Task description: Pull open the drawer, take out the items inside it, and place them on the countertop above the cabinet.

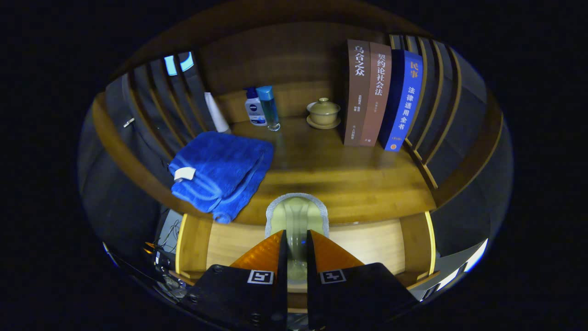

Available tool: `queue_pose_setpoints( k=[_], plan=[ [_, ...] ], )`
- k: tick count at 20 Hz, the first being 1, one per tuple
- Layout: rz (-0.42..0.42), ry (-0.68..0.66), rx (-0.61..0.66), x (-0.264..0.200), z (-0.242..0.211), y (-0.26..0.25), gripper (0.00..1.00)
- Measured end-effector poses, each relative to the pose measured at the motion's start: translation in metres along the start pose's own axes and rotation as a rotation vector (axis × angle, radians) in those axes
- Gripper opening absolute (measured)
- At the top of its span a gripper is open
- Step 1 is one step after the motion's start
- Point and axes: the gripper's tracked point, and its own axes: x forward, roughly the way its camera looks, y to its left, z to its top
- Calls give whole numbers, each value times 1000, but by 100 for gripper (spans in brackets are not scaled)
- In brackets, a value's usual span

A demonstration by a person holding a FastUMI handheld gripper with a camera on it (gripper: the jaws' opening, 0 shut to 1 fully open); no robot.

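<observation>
My gripper (296, 248) is shut on a pale green item with a grey rim (296, 214); both fingers press its narrow lower part. The item's rounded top stands just ahead of the fingertips, level with the front edge of the wooden countertop (349, 179). Below and behind it the drawer (367, 246) is pulled open, and its light wooden bottom shows on both sides of the fingers. What lies in the drawer under the fingers is hidden.
A folded blue towel (220, 170) lies on the countertop's left part and hangs over its front edge. At the back stand two bottles (262, 108), a lidded tea bowl (323, 112) and three upright books (379, 96). Slatted wooden sides close in left and right.
</observation>
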Motion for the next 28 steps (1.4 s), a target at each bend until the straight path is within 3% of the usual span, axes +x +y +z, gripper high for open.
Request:
queue_pose_setpoints(
  k=[10,17,20,21,25,28],
  plan=[
    [-73,78,-46,84,55,-13,22],
    [-63,88,-38,100,67,-11,22],
    [-67,82,-32,102,66,-12,28],
    [-70,85,-31,100,65,-11,33],
    [-76,76,-47,99,59,-13,84],
    [-89,48,-38,98,59,-15,93]
  ],
)
